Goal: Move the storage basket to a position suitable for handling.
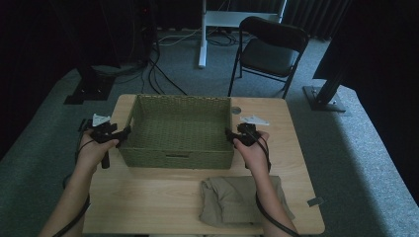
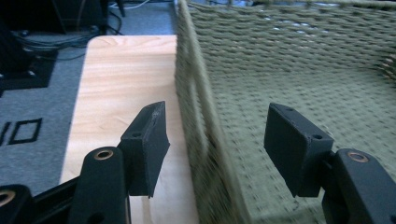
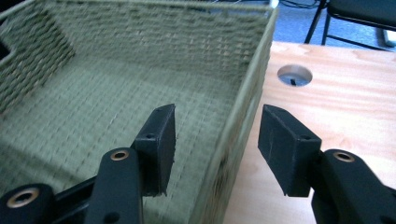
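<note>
Wooden desk (image 1: 163, 197) carries rectangular woven green basket (image 1: 178, 129); left tool (image 2: 215, 140) and right tool (image 3: 217, 140) spread, straddling its side walls untouched.

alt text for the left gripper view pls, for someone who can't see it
The left tool straddles the side wall of a green woven basket, its two black jaws apart, one outside over the light wooden table and one inside, neither pad pressing the wall. The basket looks empty, and grey carpet lies beyond the table edge.
</note>
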`<move>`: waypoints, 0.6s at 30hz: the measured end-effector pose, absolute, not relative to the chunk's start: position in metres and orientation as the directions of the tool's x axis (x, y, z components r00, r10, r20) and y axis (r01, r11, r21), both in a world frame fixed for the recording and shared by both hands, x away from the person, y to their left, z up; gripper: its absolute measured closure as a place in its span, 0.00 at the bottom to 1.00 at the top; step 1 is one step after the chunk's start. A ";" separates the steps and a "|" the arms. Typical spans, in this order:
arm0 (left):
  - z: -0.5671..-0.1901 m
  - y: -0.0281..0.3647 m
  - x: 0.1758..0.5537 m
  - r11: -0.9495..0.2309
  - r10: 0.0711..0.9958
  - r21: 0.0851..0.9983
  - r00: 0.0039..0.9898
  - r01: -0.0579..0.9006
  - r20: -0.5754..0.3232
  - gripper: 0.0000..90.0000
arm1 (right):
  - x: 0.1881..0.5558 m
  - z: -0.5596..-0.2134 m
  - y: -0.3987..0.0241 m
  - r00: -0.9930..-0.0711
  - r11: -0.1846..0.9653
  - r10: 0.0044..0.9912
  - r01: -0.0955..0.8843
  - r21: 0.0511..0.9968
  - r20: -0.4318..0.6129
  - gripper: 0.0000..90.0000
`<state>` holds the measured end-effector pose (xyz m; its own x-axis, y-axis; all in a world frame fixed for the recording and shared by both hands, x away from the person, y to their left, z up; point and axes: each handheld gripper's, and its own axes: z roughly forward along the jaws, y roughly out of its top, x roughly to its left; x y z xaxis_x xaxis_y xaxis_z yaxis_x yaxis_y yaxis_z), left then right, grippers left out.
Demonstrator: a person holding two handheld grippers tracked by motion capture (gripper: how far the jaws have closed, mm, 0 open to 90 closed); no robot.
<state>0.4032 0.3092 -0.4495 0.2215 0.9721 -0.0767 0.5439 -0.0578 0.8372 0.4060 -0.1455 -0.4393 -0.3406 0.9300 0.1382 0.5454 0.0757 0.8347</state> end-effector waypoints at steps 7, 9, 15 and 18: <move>-0.462 0.303 0.424 -0.081 0.980 0.825 0.197 0.560 -0.037 0.45 | 0.431 -0.444 -0.133 -0.301 0.075 0.946 0.569 0.819 0.122 0.50; -0.468 0.301 0.426 -0.081 0.978 0.821 0.206 0.565 -0.045 0.45 | 0.437 -0.454 -0.128 -0.293 0.094 0.951 0.590 0.802 0.104 0.52; -0.480 0.299 0.428 -0.071 0.980 0.824 0.195 0.562 -0.048 0.68 | 0.438 -0.468 -0.125 -0.249 0.075 0.962 0.643 0.762 0.116 0.68; -0.487 0.298 0.429 -0.065 0.980 0.800 0.191 0.596 -0.062 0.80 | 0.438 -0.467 -0.121 -0.226 0.092 0.971 0.652 0.753 0.078 0.74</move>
